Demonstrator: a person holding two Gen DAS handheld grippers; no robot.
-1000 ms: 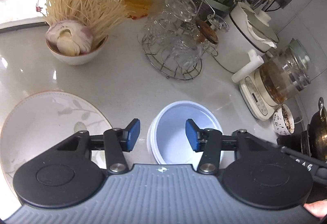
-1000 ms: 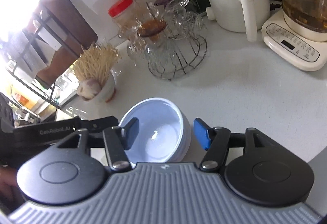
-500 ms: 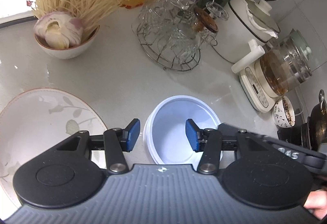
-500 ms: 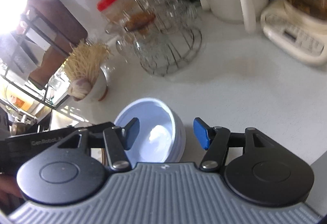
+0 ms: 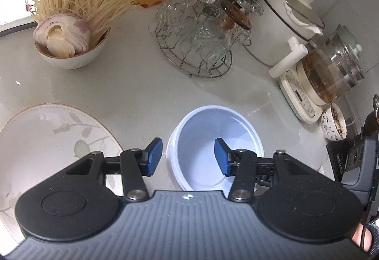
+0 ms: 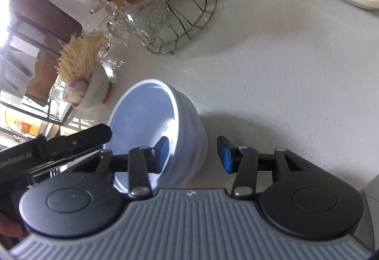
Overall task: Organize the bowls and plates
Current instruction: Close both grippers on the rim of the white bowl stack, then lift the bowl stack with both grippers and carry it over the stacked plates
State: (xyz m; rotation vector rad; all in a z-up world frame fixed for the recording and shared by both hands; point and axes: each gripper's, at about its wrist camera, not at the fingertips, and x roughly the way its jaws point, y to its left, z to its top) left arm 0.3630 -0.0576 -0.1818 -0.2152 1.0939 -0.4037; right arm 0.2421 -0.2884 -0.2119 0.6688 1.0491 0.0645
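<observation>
Bowls come first on this crowded kitchen counter (image 5: 146, 84): a pale blue-white bowl (image 6: 165, 132) stands alone near the front edge, not yet stacked or put away. The right gripper (image 6: 193, 153) straddles its near wall, one pad inside the rim and the other outside; its jaws have just been closing, yet a gap shows between the outer pad and the wall, so the grip is not made. The left gripper (image 5: 188, 157) hangs over the bowl's left rim with jaws parted, one pad over the counter and one over the hollow, grasping nothing. Just beside the bowl on the left lies a large floral plate (image 5: 47, 141), apart from it and on its own. Farther back, a white bowl (image 5: 71, 56) holding noodles and onion stands by a wire rack (image 5: 196, 51) of glasses; a small patterned cup (image 5: 332, 123) sits near the kettle base (image 5: 300, 101). By the look of it, the sorting has scarcely begun: bowl and plate both wait to be moved.
</observation>
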